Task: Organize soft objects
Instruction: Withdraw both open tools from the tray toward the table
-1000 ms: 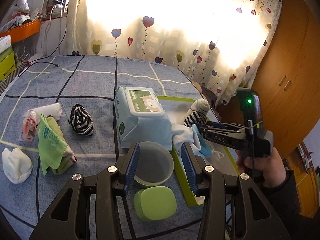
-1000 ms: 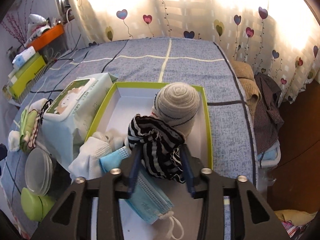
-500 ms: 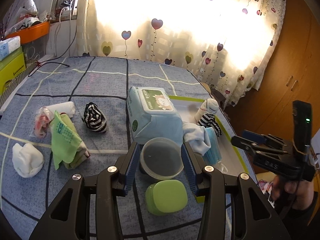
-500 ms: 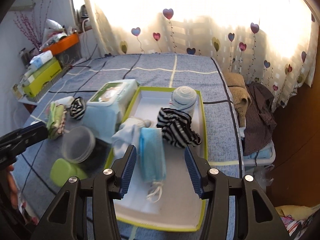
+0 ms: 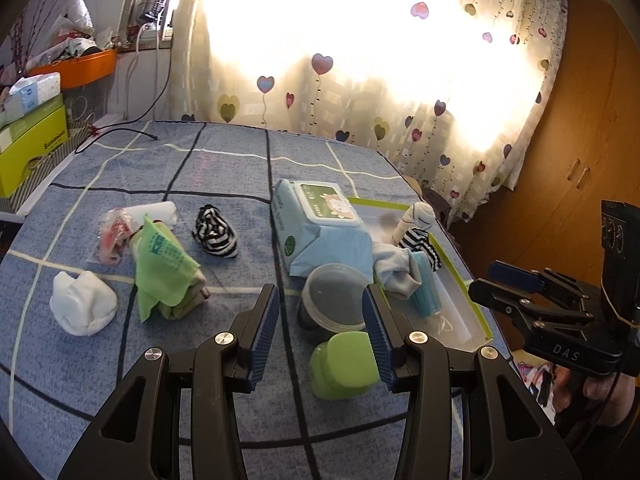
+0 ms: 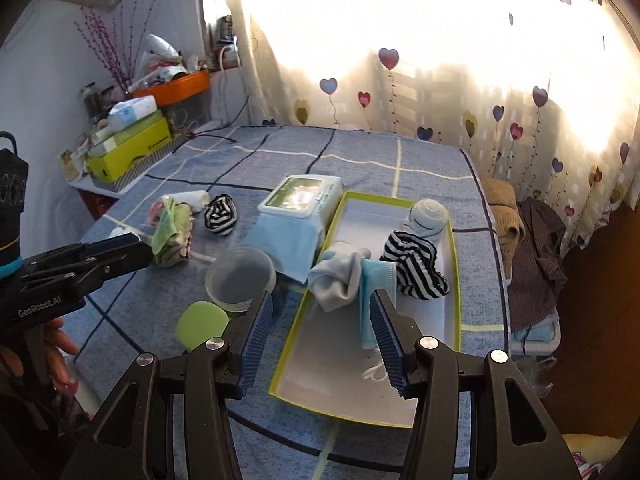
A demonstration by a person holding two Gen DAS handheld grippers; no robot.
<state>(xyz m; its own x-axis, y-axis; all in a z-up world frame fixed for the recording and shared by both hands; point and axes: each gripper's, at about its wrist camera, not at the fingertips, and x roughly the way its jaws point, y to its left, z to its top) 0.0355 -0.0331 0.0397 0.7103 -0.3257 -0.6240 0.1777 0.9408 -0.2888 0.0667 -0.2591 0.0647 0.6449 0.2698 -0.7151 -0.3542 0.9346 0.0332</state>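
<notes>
A green-rimmed tray (image 6: 456, 276) holds a striped sock (image 6: 416, 268), a rolled grey sock (image 6: 428, 214), a pale sock (image 6: 340, 276) and a blue face mask (image 6: 370, 308). My right gripper (image 6: 322, 308) hangs open above the tray's near end with nothing between its fingers. To the left on the blue bedspread lie another striped sock (image 5: 216, 234), a white sock ball (image 5: 82, 302), a green cloth bundle (image 5: 166, 268) and a wrapped white roll (image 5: 120, 228). My left gripper (image 5: 320, 300) is open and empty, above the spread in front of a clear tub (image 5: 336, 296).
A pack of wet wipes (image 5: 320, 228) stands between the loose socks and the tray. A green lidded box (image 5: 346, 364) sits just before the tub. Boxes and an orange shelf line the left wall. Clothes are piled past the bed's right edge (image 6: 536, 248).
My right gripper let go of the striped sock, which now lies in the tray, and drew back and upward. My left gripper shifted a little, still open.
</notes>
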